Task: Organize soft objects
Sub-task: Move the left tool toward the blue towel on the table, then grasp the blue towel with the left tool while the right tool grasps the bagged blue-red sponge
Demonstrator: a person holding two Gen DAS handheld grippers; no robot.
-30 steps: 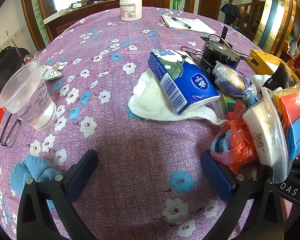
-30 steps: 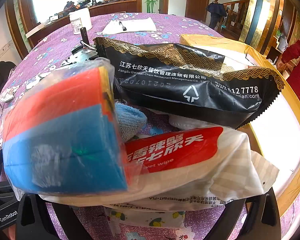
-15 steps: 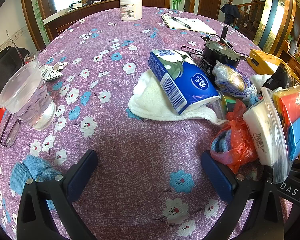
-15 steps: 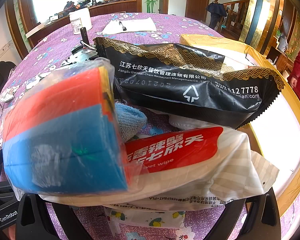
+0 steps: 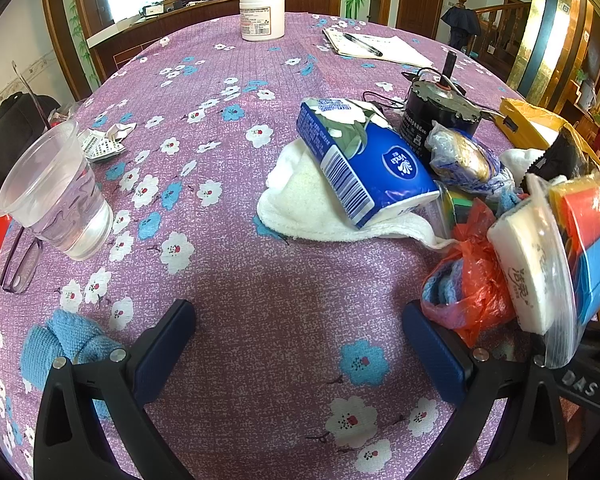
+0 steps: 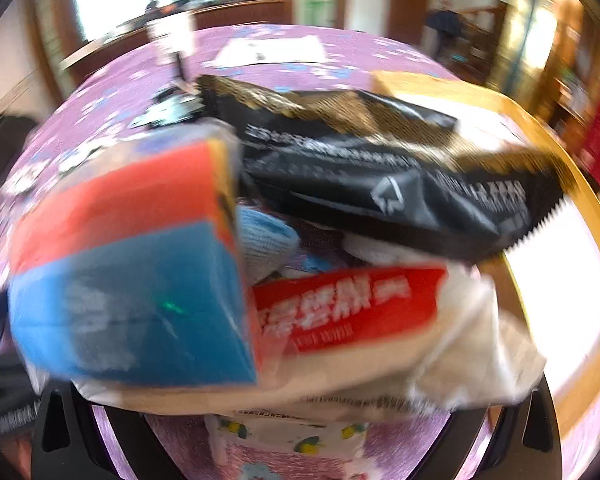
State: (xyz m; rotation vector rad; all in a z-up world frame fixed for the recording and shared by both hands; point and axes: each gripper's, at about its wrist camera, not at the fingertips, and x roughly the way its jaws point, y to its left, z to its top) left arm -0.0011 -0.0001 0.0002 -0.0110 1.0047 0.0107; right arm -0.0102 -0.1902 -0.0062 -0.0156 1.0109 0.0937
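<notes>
Lying at the table's right edge, a blue paper tissue pack (image 5: 364, 164) is seen on a white towel (image 5: 300, 208). The left gripper (image 5: 296, 344) is held wide apart and empty; the right gripper's (image 6: 292, 432) state cannot be told.

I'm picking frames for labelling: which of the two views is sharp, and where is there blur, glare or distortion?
Left wrist view: sharp, print on the blue tissue pack readable; fisheye bends the table edges; the left gripper casts a soft shadow. Right wrist view: motion-blurred throughout, lettering on the black packet and red wipes pack smeared; window blown out white.
</notes>
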